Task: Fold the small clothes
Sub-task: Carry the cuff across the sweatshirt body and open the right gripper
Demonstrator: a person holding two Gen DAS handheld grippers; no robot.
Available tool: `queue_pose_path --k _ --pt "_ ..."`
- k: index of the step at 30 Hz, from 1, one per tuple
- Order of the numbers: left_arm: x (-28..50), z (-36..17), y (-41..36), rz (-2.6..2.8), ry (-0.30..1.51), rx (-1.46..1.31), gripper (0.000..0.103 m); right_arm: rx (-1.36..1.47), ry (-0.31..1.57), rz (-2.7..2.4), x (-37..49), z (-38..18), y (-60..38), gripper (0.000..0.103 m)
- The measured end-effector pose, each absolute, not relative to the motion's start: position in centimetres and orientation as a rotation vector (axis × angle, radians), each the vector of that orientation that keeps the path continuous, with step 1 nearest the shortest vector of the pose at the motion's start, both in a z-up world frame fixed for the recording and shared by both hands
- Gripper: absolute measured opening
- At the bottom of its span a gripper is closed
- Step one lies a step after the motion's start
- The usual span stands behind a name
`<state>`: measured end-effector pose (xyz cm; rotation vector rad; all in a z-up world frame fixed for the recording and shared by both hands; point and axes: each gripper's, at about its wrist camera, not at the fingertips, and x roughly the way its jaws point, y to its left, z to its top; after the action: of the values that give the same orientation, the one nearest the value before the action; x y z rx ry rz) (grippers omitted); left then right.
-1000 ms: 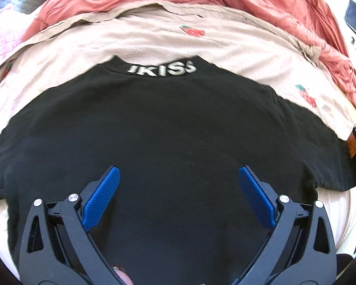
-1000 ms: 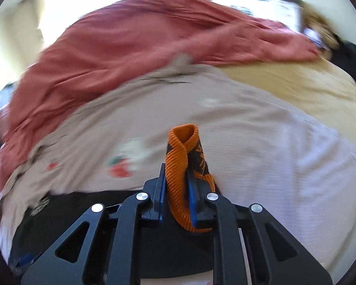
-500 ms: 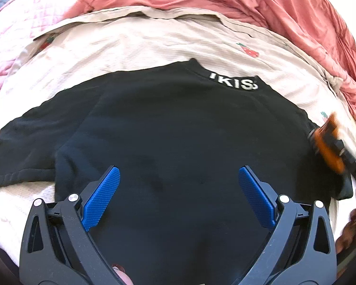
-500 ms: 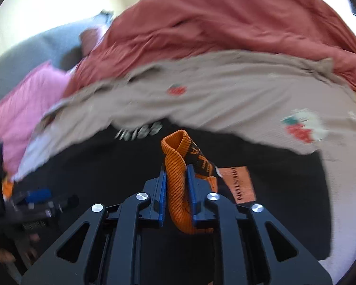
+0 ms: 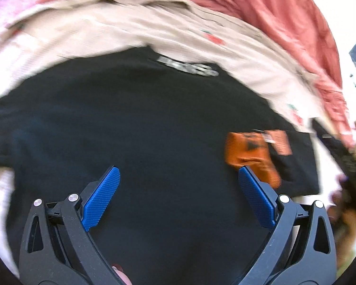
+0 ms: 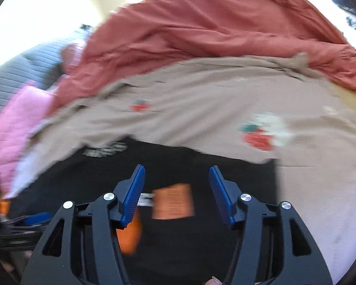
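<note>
**Sleeve folded in and let go**

Carried inward since a second ago, the orange cuff [image 5: 250, 153] is now laid on the black sweatshirt [image 5: 140, 128], spread on the bed sheet [image 6: 308, 166]. Right gripper [image 6: 176, 190] is opening, nothing pinched; left gripper [image 5: 178, 194] is held wide, empty. Soft, light cloth, best taken at hems. Collar lettering is blurred.

sweater [image 5: 142, 130]: black, with blurry white letters at the neck
cuff [image 5: 249, 152]: orange ribbed knit with black marks
patch [image 6: 173, 200]: orange with tiny dark writing
sheet [image 6: 201, 109]: light tan with red strawberries and green leaves
blanket [image 6: 213, 28]: dusty red, plain
quilt [image 6: 14, 121]: pink, stitched
gripper pads [image 5: 102, 198]: bright blue on black arms
</note>
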<state>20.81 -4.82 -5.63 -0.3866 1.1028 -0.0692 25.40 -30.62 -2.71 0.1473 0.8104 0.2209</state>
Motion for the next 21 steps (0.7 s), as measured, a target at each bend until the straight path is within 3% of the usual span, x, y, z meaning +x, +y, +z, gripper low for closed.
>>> queue_pose_path --k 4,7,9,11,12,16,18,21 --pt "22.4 -6.5 -8.0 -0.190 1.142 -0.477 0.094 0.221 0.861 0.186 26.2 -3.8 -32.3 0.056" --pt "23.6 -7.9 -9.8 -0.223 1.192 -0.513 0.084 0.238 0.878 0.164 26.5 -4.4 -32.8 0.056" --pt "23.8 -9.0 -10.6 -0.196 1.217 -0.529 0.070 0.251 0.877 0.162 26.5 -4.3 -33.0 0.056" --pt "24.0 -9.1 -10.9 -0.185 1.203 -0.545 0.063 0.256 0.873 0.164 26.5 -4.3 -33.2 0.056" --pt "24.1 -9.0 -10.9 -0.187 1.195 -0.549 0.051 0.257 0.873 0.164 26.6 -4.2 -33.3 0.056" --pt "24.7 -9.0 -11.9 -0.177 1.183 -0.514 0.028 0.280 0.886 0.152 26.7 -4.4 -33.9 0.056" --pt "24.7 -8.6 -11.9 -0.180 1.161 -0.495 0.009 0.295 0.891 0.145 26.8 -4.6 -34.3 0.056" --pt "24.6 -7.9 -11.2 -0.201 1.126 -0.502 0.008 0.304 0.887 0.138 26.8 -4.6 -34.7 0.056"
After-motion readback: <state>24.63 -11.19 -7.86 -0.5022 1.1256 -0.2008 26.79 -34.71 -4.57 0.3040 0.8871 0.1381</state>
